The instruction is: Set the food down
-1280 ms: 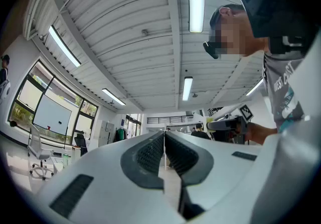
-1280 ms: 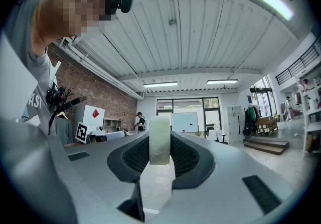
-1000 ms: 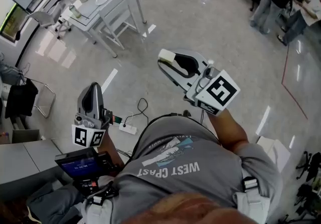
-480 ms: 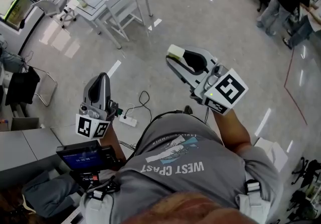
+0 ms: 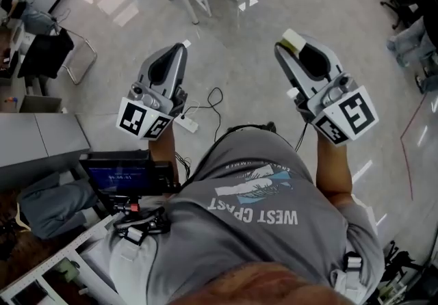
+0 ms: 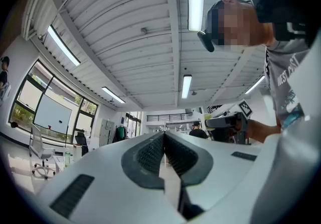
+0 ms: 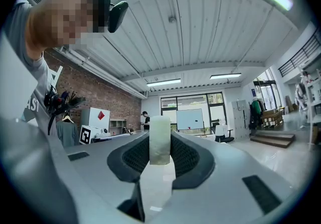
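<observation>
food piece (image 7: 160,140), pale, blocky, pinched upright between jaw tips of right hand-held gripper (image 5: 291,44); carried in air over glossy floor (image 5: 260,9), not set down. left hand-held gripper (image 5: 182,46) held up alongside, well apart from right; jaws pressed together, nothing gripped. both held out ahead of grey shirt (image 5: 260,215). white power strip (image 5: 189,123) seen on floor below left hand-held gripper.
</observation>
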{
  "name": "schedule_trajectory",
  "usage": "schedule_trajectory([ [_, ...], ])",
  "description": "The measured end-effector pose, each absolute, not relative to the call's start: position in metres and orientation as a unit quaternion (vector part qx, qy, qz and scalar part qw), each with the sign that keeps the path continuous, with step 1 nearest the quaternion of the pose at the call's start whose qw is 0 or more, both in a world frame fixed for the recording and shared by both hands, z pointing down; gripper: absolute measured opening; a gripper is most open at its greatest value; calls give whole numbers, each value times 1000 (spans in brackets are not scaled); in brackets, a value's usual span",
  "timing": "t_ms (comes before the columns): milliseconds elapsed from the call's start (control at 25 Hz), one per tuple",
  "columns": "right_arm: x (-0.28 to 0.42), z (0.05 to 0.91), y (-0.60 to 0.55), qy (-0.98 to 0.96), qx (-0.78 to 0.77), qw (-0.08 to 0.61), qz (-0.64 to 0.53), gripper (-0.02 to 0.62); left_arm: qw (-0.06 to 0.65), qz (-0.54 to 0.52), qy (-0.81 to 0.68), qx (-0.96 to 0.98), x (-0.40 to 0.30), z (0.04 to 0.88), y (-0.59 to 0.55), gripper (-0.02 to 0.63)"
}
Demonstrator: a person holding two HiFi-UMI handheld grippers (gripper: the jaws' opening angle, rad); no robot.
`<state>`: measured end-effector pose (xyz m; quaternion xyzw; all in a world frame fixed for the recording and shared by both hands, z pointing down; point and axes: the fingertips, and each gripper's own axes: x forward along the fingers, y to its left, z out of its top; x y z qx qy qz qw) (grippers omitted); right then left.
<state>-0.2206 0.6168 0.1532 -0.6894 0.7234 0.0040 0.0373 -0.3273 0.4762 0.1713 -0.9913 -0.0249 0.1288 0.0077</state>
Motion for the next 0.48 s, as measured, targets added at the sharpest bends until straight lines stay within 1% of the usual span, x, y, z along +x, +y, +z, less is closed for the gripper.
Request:
schedule_trajectory([
  [160, -219, 166, 613, 727, -686, 37, 6, 103, 16, 126, -22, -992, -323, 182, 476, 8],
  [320, -226, 160, 588, 730, -683, 29, 6, 103, 11, 127, -20, -992, -327, 174, 456, 8],
  [480, -227, 173, 570, 735, -678, 22, 1, 103, 10, 118, -23, -993, -322, 186, 447, 8],
])
